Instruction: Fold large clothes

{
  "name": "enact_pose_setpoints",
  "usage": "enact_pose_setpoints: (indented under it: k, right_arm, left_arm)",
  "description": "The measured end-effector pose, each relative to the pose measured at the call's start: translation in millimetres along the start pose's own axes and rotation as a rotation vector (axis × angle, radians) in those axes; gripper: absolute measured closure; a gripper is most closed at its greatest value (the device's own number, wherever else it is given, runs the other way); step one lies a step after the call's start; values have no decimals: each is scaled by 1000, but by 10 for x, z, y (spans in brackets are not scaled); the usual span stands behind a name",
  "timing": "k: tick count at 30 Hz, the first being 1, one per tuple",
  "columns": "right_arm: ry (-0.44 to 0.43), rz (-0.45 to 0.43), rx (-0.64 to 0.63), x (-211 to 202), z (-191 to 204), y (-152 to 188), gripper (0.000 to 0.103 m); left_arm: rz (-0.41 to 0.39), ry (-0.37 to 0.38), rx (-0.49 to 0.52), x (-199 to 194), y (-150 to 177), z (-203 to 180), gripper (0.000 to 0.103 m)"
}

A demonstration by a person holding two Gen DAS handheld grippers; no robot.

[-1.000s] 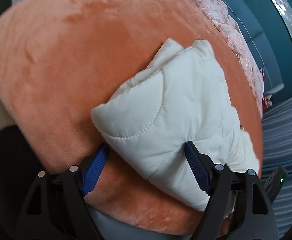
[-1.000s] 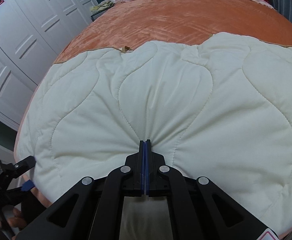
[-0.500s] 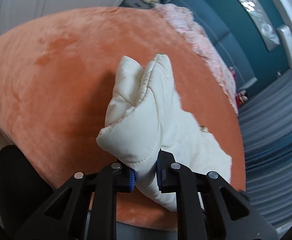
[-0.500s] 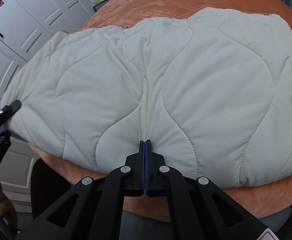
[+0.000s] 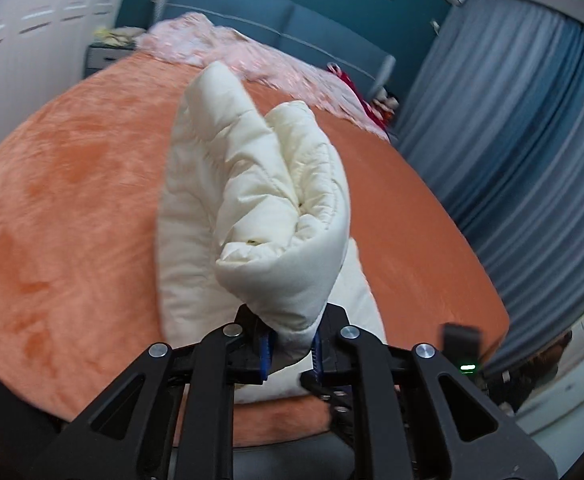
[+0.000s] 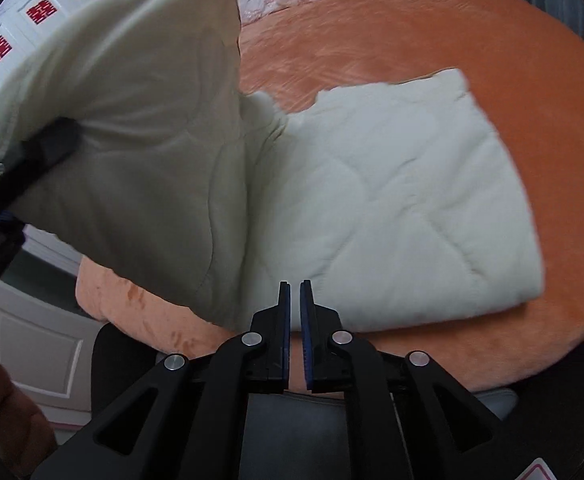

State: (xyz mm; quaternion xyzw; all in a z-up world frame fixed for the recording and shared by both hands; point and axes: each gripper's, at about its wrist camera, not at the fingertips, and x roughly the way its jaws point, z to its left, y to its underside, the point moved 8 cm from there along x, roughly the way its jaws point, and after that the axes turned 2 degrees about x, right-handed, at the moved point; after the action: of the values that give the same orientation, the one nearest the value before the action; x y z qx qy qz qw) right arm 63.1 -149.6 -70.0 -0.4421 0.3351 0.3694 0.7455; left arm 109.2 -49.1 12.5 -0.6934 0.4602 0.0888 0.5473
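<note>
A cream quilted garment [image 6: 392, 200] lies on the orange bed cover [image 6: 412, 40]. Its left part [image 6: 131, 140] is lifted high and hangs in folds. My left gripper [image 5: 290, 350] is shut on a bunched corner of the garment [image 5: 271, 200] and holds it above the bed; it also shows at the left edge of the right wrist view [image 6: 19, 164]. My right gripper [image 6: 295, 304] sits at the garment's near edge with its jaws a narrow gap apart and nothing between them.
A pink blanket [image 5: 251, 60] lies at the head of the bed by a blue headboard [image 5: 271, 20]. Blue-grey curtains [image 5: 532, 140] hang on the right. White wardrobe doors [image 6: 31, 20] stand on the left.
My left gripper closed on the garment's corner and lifted it up. My right gripper let go of the edge, its jaws parted slightly, and the garment's right part dropped flat on the bed.
</note>
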Motion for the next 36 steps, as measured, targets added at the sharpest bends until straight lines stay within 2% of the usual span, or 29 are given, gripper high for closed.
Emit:
enact_pose_setpoints:
  k: [3,7,9,11,13,15,19,22,24,26,30,36]
  right_arm:
    - [30,-33,58,-328,-399,20,93]
    - [72,-60,104,-536,-744,33,93]
    - [79,-71,109,-607,-823,24,93]
    - [65,-84,107,-670,-831,-13,91]
    - [46,-102,100,-733,-781,-70,85]
    - [17,-127,79,-803,-729,-126,74]
    - [-22,-173,31,-914,-566,-260,60]
    - [-44,-186,9,-934,-466,-334,50]
    - [-46,-186,-6,-925,-405,-377,50]
    - [-49,-189,-12,-923,-334,-431,50]
    - [-51,-196,-15,-901,-236,-539,49]
    - [-52,-150,10,-713,-193,-609,49]
  left_arm:
    - [92,23,38,441,171,-329,89]
    - [239,22,51,1028,541,-566,87]
    - [265,12,60,1166,667,-602,86]
    - [246,3,67,1119,697,-615,78]
    - [231,46,66,960,662,-650,53]
    - [201,68,64,764,604,-650,43]
    - [127,31,81,379,531,-487,32]
    - [125,-65,90,233,611,-248,27]
    - [152,-156,101,245,738,-9,27]
    - [201,-214,101,295,933,158,27]
    - [270,-255,72,410,1177,402,27]
    - [285,-286,87,599,1258,494,27]
